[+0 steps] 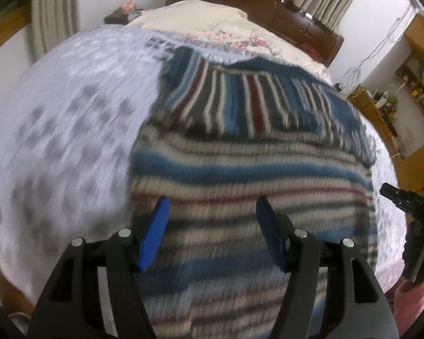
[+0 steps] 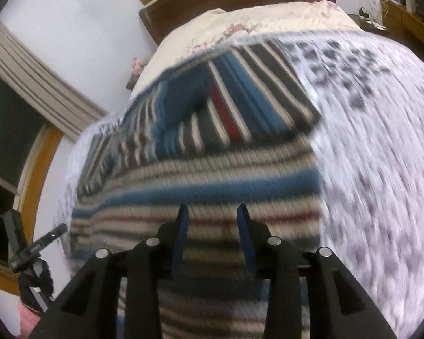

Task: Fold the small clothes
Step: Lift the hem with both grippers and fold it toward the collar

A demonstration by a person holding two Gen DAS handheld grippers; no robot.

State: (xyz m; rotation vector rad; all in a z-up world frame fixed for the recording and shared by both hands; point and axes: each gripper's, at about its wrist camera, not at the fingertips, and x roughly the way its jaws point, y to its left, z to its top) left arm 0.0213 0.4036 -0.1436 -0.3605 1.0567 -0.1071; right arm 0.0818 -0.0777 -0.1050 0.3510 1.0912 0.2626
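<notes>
Both open-jawed and empty, the left gripper (image 1: pixel 210 197) and right gripper (image 2: pixel 212 207) hover over the near hem of the striped sweater (image 1: pixel 240 152) — sleeves folded across its far end — on the patterned bedspread (image 1: pixel 70 118).

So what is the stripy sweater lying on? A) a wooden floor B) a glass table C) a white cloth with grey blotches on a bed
C: the striped sweater lies on a white, grey-patterned cloth spread over the bed, seen in both wrist views.
</notes>
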